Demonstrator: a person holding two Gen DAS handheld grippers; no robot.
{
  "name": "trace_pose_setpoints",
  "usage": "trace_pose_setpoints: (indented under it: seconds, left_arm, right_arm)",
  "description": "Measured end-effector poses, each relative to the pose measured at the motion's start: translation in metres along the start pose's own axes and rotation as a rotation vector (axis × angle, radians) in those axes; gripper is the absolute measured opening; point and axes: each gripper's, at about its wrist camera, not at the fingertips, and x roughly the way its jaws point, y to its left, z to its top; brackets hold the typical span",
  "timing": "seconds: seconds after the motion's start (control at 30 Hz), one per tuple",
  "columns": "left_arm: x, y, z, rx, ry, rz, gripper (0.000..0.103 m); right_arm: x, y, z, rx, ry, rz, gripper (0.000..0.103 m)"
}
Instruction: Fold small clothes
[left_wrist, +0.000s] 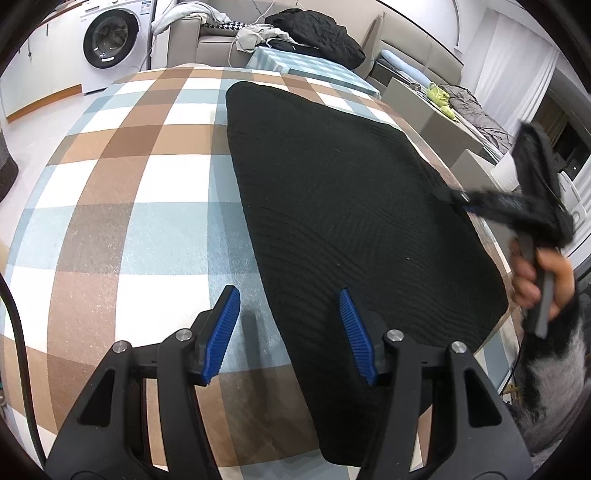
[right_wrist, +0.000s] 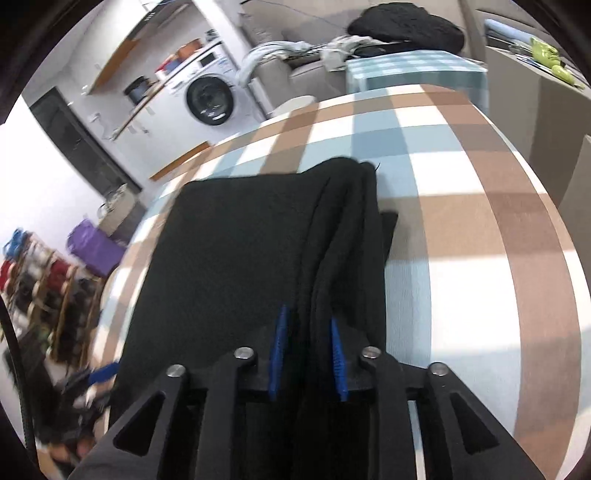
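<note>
A black ribbed knit garment lies flat on the checked tablecloth. My left gripper is open and empty, hovering over the garment's near left edge, one blue pad over cloth, one over the table. My right gripper is shut on the garment's right edge, which bunches into folds between its blue pads. In the left wrist view the right gripper shows at the garment's right edge, blurred, with the hand behind it.
A washing machine stands at the back left. A sofa with piled clothes and a second checked table stand behind. The table edge runs close along the garment's right side. Shelves with shoes stand at the left.
</note>
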Motion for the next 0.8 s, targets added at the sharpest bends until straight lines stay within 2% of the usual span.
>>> trace_pose_setpoints:
  seconds: [0.1,0.23,0.27,0.3,0.4,0.47,0.5,0.53,0.57,0.63,0.8]
  left_arm:
    - [0.001,-0.001,-0.001,0.004,0.004,-0.004,0.053]
    - [0.004,-0.005,-0.001,0.014,0.009,-0.015,0.053]
    - [0.004,-0.007,-0.001,0.018,0.008,-0.016,0.053]
    - [0.003,-0.009,-0.001,0.022,0.008,-0.015,0.053]
    - [-0.003,-0.015,-0.001,0.044,-0.003,-0.011,0.053]
    - [-0.003,-0.016,-0.003,0.045,-0.002,-0.014,0.054]
    - [-0.003,-0.016,-0.004,0.043,0.002,-0.014,0.054]
    - [-0.002,-0.016,-0.005,0.041,0.007,-0.012,0.054]
    - [-0.001,-0.016,-0.007,0.041,0.012,-0.006,0.054]
    - [-0.003,-0.017,-0.01,0.045,0.016,0.004,0.054]
    - [-0.009,-0.016,-0.019,0.048,0.021,-0.005,0.054]
  right_arm:
    - [-0.02,-0.004,-0.035,0.018,0.025,0.064,0.03]
    - [-0.038,-0.004,-0.075,0.05,0.017,0.078,0.027]
    - [-0.041,-0.002,-0.08,0.038,-0.005,0.072,0.021]
    - [-0.043,0.0,-0.083,0.026,-0.021,0.073,0.01]
    - [-0.059,0.012,-0.082,0.003,-0.073,0.091,0.01]
    - [-0.063,0.013,-0.083,0.01,-0.068,0.081,0.01]
    - [-0.058,0.012,-0.086,0.005,-0.049,0.051,0.01]
    - [-0.051,0.011,-0.087,0.002,-0.028,0.01,0.017]
    - [-0.046,0.007,-0.089,0.02,-0.012,0.007,0.019]
    - [-0.047,-0.001,-0.091,0.069,-0.002,0.051,0.028]
    - [-0.075,-0.005,-0.108,0.063,-0.024,0.11,0.033]
